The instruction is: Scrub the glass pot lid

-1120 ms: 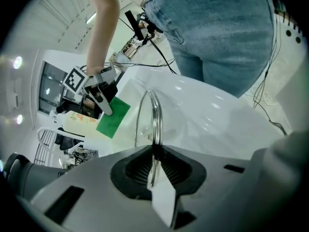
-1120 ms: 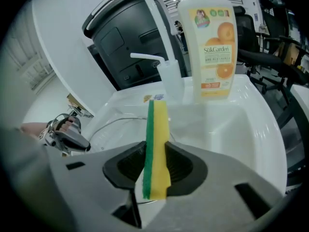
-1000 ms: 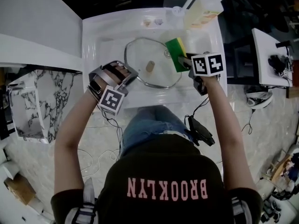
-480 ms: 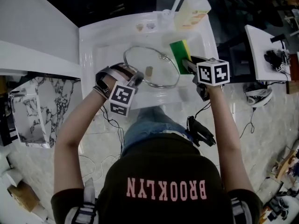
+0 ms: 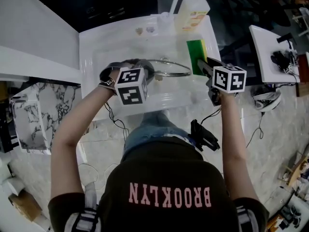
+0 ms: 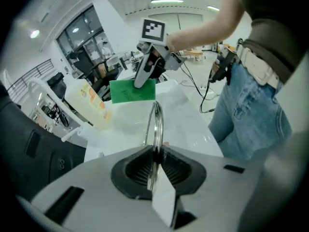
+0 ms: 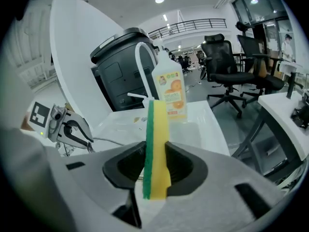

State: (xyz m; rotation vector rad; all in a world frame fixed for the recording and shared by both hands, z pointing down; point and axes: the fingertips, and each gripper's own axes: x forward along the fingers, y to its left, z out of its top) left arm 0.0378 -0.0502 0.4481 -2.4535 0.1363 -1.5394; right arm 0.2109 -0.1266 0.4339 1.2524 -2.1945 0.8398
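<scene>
Marble-patterned panel (image 5: 36,110), far left, beside and below the white worktop (image 5: 91,37) that carries the sink basin. Left tongs (image 5: 146,71), marker cube towards the person, reaching over the front of the basin; closed tight on the rim of the glass pot lid (image 5: 171,66), the metal edge band pinched between the ribbed pads. Lid tipped up on edge over the basin, showing from the head view as a thin sliver running rightward from the left tongs; in the left gripper view it stands upright straight out from the jaws, rim and glass seen edge-on. Sponge (image 5: 196,56), green scouring face and yellow body, just right of the lid's far end, above the right side of the sink; whether it touches the lid cannot be told. Right tongs (image 5: 206,65), marker cube on top, clamped on the sponge's near end, the green layer to the left and the yellow to the right in the right gripper view, the sponge standing upright out of the jaws. Soap bottle (image 5: 190,11), pale yellow with an orange-printed label and a pump top, at the back right corner of the worktop, behind the sponge. Small white side table (image 5: 270,52), well apart at the far right, carrying dark items too small to tell.
</scene>
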